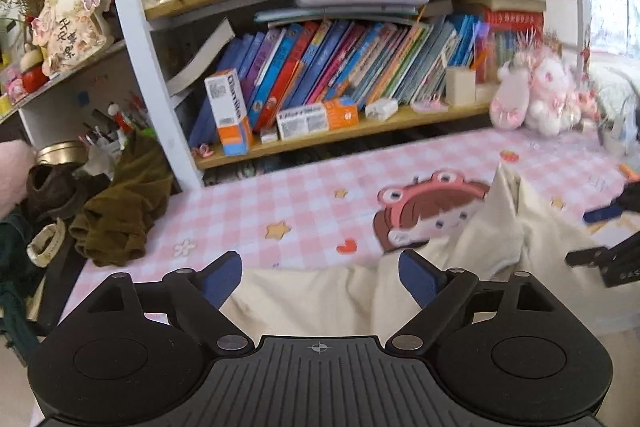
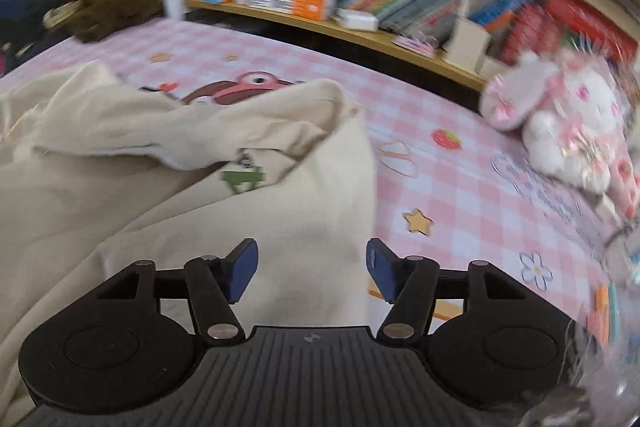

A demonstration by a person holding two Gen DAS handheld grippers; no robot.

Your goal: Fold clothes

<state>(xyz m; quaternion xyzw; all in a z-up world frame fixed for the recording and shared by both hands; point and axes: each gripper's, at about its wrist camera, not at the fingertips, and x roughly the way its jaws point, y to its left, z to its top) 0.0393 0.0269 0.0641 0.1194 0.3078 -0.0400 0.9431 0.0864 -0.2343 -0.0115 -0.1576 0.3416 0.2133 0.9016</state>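
The cream garment (image 2: pixel 192 187) lay rumpled on the pink checked tablecloth (image 2: pixel 460 195), one corner peaked up over the cartoon print, so the folding looked barely begun; a green motif showed near its collar, which suggested the front faced up. The left gripper (image 1: pixel 320 277) hovered over the near hem with its blue pads spread wide and nothing between them, placed, I judged, to take that edge; the right gripper (image 2: pixel 311 269) stood over the garment's right-hand edge, jaws parted and empty, cloth below them but not pinched, probably lining up for a fresh hold there. In the left wrist view the right gripper appeared blurred at the far right, well apart from the left, as fits two hands working opposite sides. An olive-brown cloth (image 1: pixel 120 211) sat bunched by the white shelf post (image 1: pixel 136 39), likely waiting its turn; a pink plush toy (image 2: pixel 560 123) crowded the table's far right, which could snag a wide fold.
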